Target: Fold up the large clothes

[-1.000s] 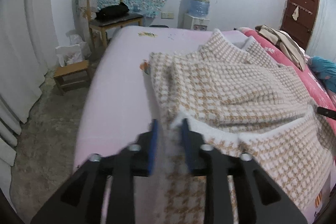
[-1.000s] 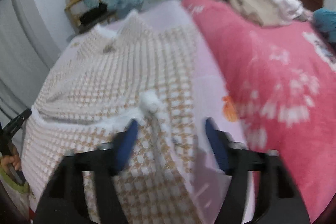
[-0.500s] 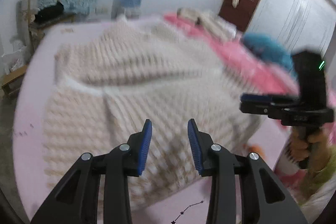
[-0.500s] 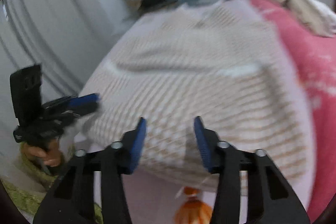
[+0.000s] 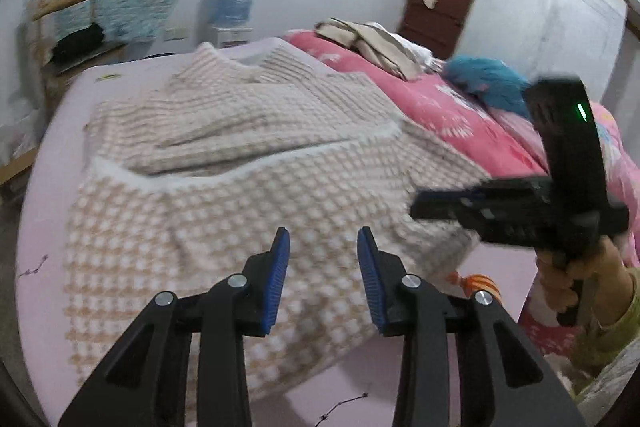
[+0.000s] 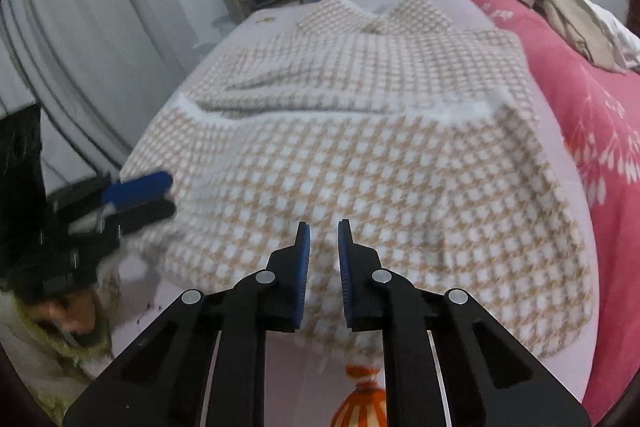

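Garment [image 5: 248, 187]: large beige-and-white houndstooth piece, spread across the centre of a pale lilac bed sheet [image 5: 60, 131], lower part folded up, white fleecy edge running across mid-frame. Left gripper [image 5: 323, 267]: lower centre of its view, jaws spread, nothing between them, poised above the garment's near hem. Right gripper [image 6: 323, 259]: lower centre of its view, jaws closing to a narrow gap, no cloth pinched. Water bottle [image 5: 236, 1]: blue, upper centre; contents cannot be told. Pink blanket [image 6: 592, 115]: right side, bearing loose beige clothes [image 6: 560, 11].
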`<action>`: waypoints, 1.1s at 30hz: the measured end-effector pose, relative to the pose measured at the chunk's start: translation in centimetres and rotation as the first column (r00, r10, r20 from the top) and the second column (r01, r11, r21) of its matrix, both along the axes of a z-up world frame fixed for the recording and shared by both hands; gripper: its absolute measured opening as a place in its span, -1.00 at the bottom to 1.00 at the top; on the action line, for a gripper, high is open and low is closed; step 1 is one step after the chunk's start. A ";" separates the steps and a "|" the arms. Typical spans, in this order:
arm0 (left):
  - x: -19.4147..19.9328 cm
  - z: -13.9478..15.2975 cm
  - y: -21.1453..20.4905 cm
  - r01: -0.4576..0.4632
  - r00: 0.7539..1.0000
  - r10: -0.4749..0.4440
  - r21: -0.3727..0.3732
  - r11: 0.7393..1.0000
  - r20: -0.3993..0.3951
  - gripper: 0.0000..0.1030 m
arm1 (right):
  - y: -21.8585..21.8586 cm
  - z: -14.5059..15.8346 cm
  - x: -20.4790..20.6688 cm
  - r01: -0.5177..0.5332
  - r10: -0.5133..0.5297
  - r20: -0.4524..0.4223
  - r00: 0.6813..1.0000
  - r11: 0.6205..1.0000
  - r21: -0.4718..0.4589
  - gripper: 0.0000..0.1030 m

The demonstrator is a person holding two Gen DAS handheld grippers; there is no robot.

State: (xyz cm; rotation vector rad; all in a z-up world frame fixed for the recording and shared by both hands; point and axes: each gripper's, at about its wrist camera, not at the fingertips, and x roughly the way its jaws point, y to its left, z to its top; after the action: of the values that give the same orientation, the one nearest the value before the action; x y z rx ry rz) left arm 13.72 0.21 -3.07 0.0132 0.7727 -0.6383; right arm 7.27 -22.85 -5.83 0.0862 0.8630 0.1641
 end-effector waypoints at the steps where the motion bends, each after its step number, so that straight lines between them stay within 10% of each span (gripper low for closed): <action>1: 0.6 -0.7 -0.7 -0.008 1.000 0.008 0.036 0.999 -0.008 -0.34 | -0.4 -0.7 1.0 0.007 -0.007 -0.005 1.000 1.000 0.002 -0.77; 16: 3.6 -2.5 -2.8 -0.043 0.998 0.048 0.105 0.994 -0.050 -0.23 | -6.6 -2.9 4.9 0.262 -0.269 -0.033 0.963 0.955 -0.139 -0.76; 25: 4.0 -2.8 -2.1 -0.056 0.994 0.063 0.077 0.995 -0.088 -0.21 | -7.1 3.1 -0.8 0.318 -0.312 0.065 0.948 0.940 -0.122 -0.57; 33: 3.9 -3.2 -1.8 -0.066 0.994 0.072 0.070 0.995 -0.088 -0.21 | -9.7 1.1 -2.9 0.376 -0.378 0.006 0.926 0.918 -0.125 -0.59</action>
State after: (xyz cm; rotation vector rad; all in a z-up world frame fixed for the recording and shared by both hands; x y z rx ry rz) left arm 17.58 -1.63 -6.23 0.0195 0.8780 -0.5499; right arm 4.37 -32.54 -4.76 0.1362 0.8574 -0.2538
